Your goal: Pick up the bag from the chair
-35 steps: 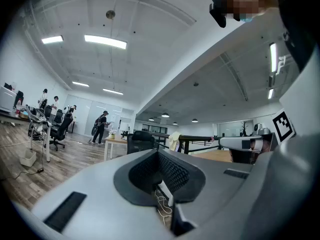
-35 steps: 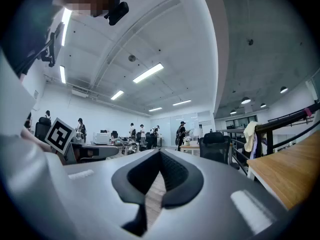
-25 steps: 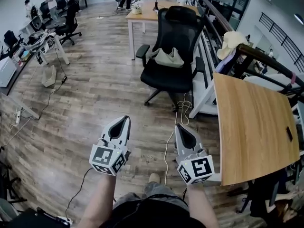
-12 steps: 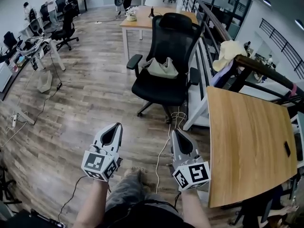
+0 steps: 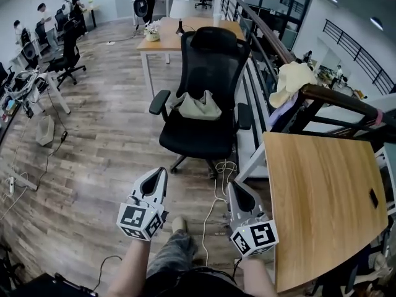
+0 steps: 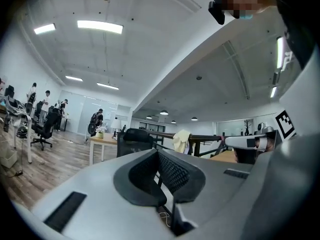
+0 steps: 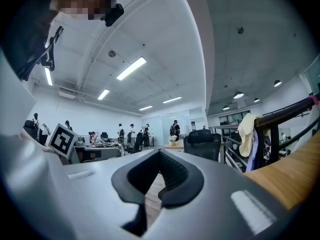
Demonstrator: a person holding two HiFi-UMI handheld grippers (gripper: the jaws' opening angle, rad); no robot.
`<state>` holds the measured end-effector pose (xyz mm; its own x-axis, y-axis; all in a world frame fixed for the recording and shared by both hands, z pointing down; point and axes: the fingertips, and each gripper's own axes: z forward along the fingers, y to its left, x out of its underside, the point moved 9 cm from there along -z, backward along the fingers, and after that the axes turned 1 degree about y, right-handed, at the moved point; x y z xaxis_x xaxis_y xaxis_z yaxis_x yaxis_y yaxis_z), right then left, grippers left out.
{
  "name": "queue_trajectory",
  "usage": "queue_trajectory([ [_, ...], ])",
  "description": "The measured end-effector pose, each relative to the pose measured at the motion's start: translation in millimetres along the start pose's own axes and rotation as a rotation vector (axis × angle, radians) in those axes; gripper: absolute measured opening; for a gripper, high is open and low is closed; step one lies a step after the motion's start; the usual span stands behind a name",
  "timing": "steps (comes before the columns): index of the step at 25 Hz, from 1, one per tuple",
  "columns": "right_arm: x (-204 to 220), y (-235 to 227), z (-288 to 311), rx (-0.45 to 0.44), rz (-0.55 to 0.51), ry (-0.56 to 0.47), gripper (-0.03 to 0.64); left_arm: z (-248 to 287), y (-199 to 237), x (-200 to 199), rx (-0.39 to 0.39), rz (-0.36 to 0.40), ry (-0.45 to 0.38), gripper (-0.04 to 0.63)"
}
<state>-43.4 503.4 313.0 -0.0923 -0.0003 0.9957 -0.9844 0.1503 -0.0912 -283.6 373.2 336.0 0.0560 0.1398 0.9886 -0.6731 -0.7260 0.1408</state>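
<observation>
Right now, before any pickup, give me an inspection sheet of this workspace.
Surface: chair, black; seat holds only the bag.
Job's things: bag, beige, against the backrest, not gripped.
Clutter: cloth draped on railing.
Grippers: left gripper and right gripper shut, empty, short of the chair.
Cables: white cable on floor by the chair.
Surroundings: table at right, desk behind, people far left.

Both bare forearms reach in from the bottom edge, side by side. Left gripper sits lower centre-left, fingers closed together, empty. Right gripper is lower centre-right, closed too, nothing held, tips pointing up-frame.
</observation>
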Motion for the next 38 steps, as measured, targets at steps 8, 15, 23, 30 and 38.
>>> queue_trajectory([
  [8,-4,-39,85,0.078,0.032,-0.01,0.008,90,56,-18,0.074,0.023,0.021,-0.003],
  [15,4,-56,162,0.07,0.037,-0.013,0.008,148,115,-23,0.065,0.006,0.018,-0.003],
  [23,12,-81,194,0.088,0.045,0.031,0.008,193,129,-8,0.089,-0.034,0.049,-0.003],
  [30,25,-113,250,0.051,0.063,0.041,0.008,234,151,-3,0.075,-0.046,0.067,-0.003],
  [38,40,-168,336,-0.046,0.071,0.085,0.008,318,170,5,0.049,-0.045,0.08,-0.003],
])
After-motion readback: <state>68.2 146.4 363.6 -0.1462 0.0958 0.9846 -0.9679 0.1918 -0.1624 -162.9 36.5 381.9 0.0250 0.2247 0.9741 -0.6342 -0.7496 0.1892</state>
